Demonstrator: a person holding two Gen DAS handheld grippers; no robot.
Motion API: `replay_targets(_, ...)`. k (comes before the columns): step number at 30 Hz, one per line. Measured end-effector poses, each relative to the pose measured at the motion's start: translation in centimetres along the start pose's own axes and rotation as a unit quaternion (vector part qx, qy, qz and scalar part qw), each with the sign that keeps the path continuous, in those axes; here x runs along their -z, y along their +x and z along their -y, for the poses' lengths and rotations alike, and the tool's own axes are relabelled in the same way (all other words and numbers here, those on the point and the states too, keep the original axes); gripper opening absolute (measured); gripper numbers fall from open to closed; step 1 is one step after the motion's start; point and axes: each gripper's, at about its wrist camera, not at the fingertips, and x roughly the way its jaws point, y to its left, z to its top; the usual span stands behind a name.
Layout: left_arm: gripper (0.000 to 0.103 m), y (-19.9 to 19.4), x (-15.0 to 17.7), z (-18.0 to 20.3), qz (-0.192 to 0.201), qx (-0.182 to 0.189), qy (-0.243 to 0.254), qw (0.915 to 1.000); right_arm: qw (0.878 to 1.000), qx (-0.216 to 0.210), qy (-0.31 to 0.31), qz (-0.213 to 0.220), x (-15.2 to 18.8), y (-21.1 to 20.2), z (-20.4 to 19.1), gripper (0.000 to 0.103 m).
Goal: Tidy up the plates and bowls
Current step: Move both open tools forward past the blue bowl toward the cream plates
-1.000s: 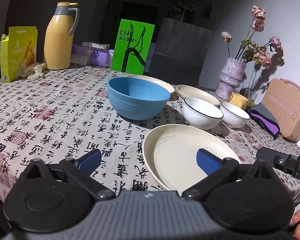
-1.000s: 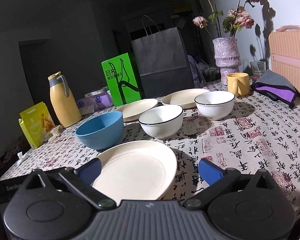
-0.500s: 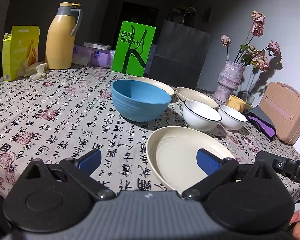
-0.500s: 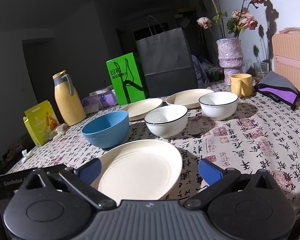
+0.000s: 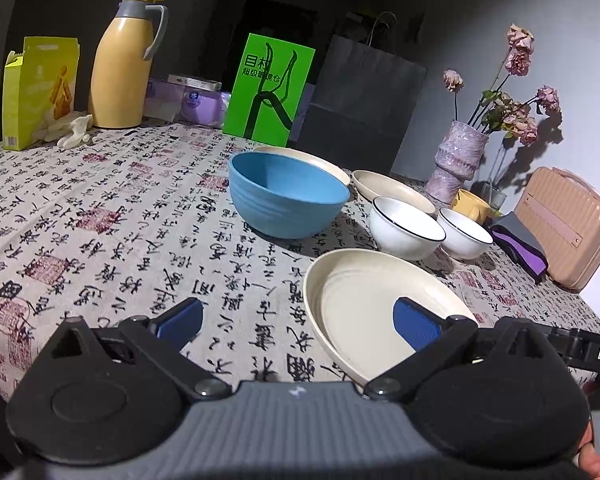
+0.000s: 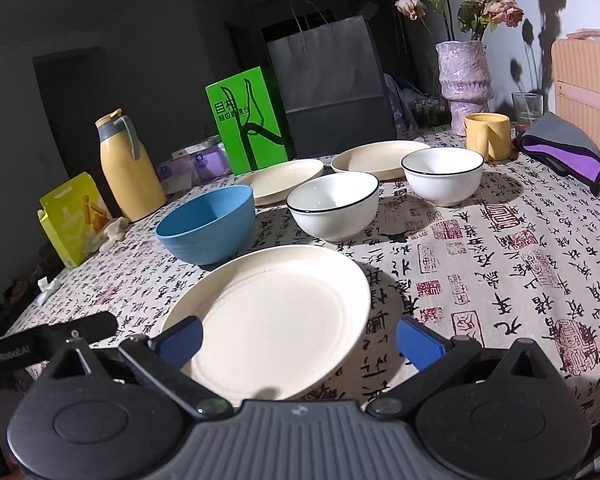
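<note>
crockery spread over a bench (image 5: 100, 208) covered in a calligraphy-print cloth: a cream round plate (image 6: 276, 320) lies nearest the front edge, a blue ribbed bowl (image 5: 286, 196) just behind it, and two white black-rimmed bowls (image 6: 334, 204) (image 6: 442, 174) side by side to its right. two more cream plates (image 6: 282, 174) (image 6: 376, 158) sit further back, near a green printed card (image 5: 270, 90) and a yellow thermos jug (image 5: 122, 60). the left gripper (image 5: 298, 320) hovers low at the bench edge, jaws wide apart and empty, its right pad over the near plate. the right gripper (image 6: 300, 340) hangs above the same plate's near rim, jaws likewise spread, holding nothing.
</note>
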Motion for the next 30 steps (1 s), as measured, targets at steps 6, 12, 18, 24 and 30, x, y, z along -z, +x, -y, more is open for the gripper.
replay_targets(6, 0.103, 0.2, -1.2, -0.3, 0.009, 0.006, 0.013, 0.9999, 1.0, -0.002, -0.003, -0.006, -1.5, 0.3, -0.1, 0.103)
replay_targets(12, 0.103, 0.7, -2.8, -0.7, 0.011, 0.006, 0.02, 0.9997, 1.0, -0.008, -0.01, -0.004, -3.7, 0.6, -0.5, 0.103)
replay_targets(18, 0.103, 1.2, -4.5, -1.4, 0.009, 0.013, 0.022, 0.9996, 1.0, -0.016, -0.009, -0.008, -5.9, 1.4, -0.8, 0.103)
replay_targets(24, 0.103, 1.3, -6.7, -1.9, 0.013, 0.019, 0.021, 0.9995, 1.0, -0.024, -0.006, -0.011, -7.7, 2.1, -1.4, 0.103)
replay_targets(30, 0.103, 1.3, -9.2, -1.7, 0.024, 0.023, 0.027, 0.9991, 1.0, -0.023, -0.004, -0.002, -9.7, 2.6, -1.8, 0.103)
